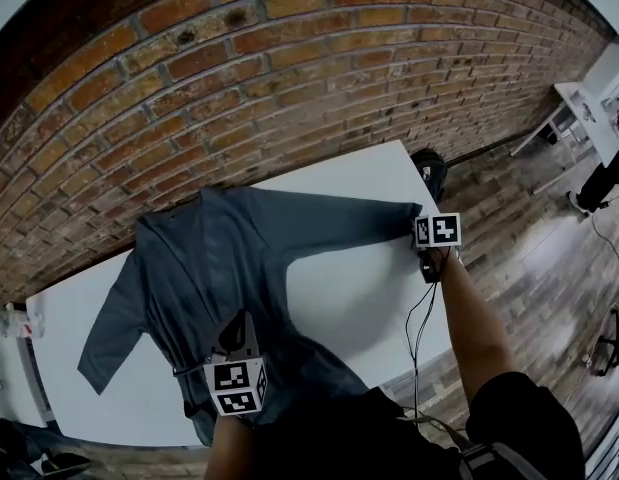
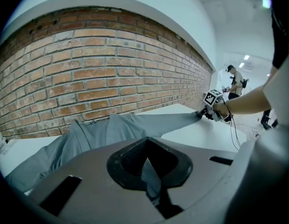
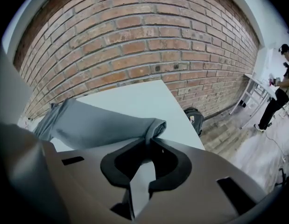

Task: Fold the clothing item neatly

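Head view: shirt [image 1: 219,268] flat on the bench [image 1: 359,298], sleeve [image 1: 339,223] running out to 3 o'clock, cuff [image 1: 409,213] pinched in the right gripper [image 1: 421,223] jaws; left gripper [image 1: 234,336] jaws clamp the hem [image 1: 319,373] at 6 o'clock.

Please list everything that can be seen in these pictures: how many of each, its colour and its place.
shirt: one, blue-grey, long-sleeved, spread on the table
table: one, white, beside the brick wall
brick wall: one, red-brown, behind the table
bag: one, dark, on the floor at the table's far right corner
floor: grey-brown planks, right of the table
second table: one, white, far right
bystander: one, standing in the background
cable: black, hanging below the right gripper
left gripper: one, grey, shut on the shirt's lower hem
right gripper: one, grey, shut on the shirt's sleeve cuff
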